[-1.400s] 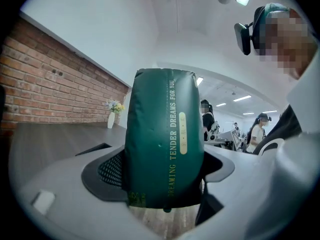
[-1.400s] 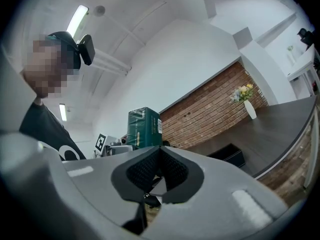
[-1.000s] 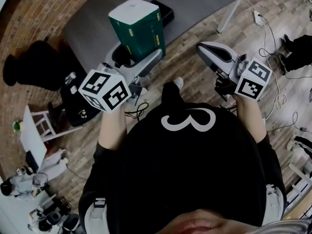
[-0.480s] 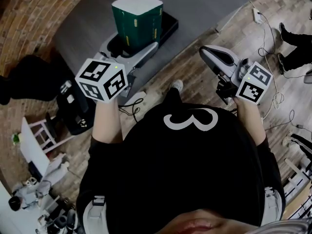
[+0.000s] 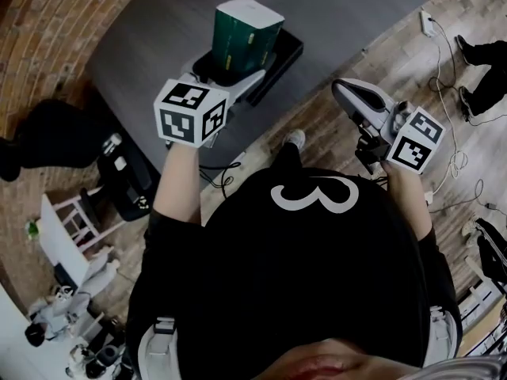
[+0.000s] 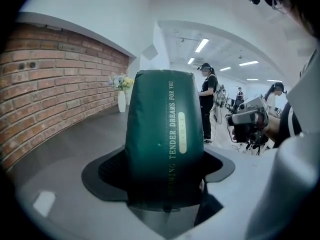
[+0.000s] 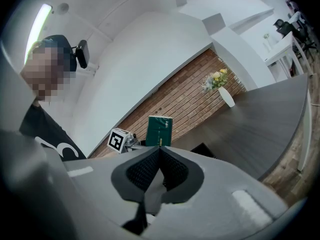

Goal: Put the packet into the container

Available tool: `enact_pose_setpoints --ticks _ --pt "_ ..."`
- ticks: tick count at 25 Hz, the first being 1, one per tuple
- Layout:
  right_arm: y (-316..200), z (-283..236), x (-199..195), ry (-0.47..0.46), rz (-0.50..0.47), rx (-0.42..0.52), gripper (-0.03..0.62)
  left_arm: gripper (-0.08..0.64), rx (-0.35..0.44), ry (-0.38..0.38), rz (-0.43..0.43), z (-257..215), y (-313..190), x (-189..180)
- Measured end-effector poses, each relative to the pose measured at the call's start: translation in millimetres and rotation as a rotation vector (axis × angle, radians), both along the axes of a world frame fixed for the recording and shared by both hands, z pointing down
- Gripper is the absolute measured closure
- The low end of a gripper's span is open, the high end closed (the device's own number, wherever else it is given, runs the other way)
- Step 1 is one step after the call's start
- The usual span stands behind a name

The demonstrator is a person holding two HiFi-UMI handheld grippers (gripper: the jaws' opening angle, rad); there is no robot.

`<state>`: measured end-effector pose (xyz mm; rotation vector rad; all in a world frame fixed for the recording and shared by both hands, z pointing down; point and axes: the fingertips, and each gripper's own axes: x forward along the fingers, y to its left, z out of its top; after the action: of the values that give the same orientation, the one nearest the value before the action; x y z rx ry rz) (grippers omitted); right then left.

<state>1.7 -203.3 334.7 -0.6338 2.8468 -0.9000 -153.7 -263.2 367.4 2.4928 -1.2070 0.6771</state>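
A dark green packet (image 5: 242, 39) with a white top stands upright in my left gripper (image 5: 231, 71), which is shut on its lower end. In the left gripper view the packet (image 6: 165, 139) fills the middle, with pale lettering down its side. It hangs over a black tray-like container (image 5: 277, 57) on the grey table (image 5: 150, 38). My right gripper (image 5: 342, 90) is shut and holds nothing, off the table's edge over the wooden floor. From the right gripper view the packet (image 7: 159, 130) and the left gripper's marker cube (image 7: 118, 140) show far off.
A brick wall (image 5: 40, 62) runs along the table's far left. A white vase with flowers (image 7: 223, 91) stands on the table by the wall. Cables (image 5: 455, 157) lie on the wooden floor at right. Other people (image 6: 208, 101) stand in the background.
My left gripper has carried the packet forward and to the right, over the black container on the table. The right gripper has stayed about where it was.
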Motion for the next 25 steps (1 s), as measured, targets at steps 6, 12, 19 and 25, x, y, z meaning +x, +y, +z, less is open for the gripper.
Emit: enact_pose_setpoints --ticks 6,12,19,25 --pt "-2.7 15.1 3.3 -0.009 0.018 -0.035 0.589 0.117 -0.086 -0.068 0.002 39.8 -6.8 4.2" --pt "-3.1 21.3 5.3 -0.014 0.029 -0.046 0.59 0.117 -0.187 -0.112 -0.001 80.3 -11.3 2.5" --pt "-3.9 34.4 11.8 -0.028 0.046 -0.074 0.59 0.117 -0.264 -0.163 -0.007 106.5 -8.7 1.8" --pt "-3.9 42.1 13.0 -0.035 0.045 -0.09 0.59 0.115 -0.285 -0.195 0.001 116.3 -12.9 0.2"
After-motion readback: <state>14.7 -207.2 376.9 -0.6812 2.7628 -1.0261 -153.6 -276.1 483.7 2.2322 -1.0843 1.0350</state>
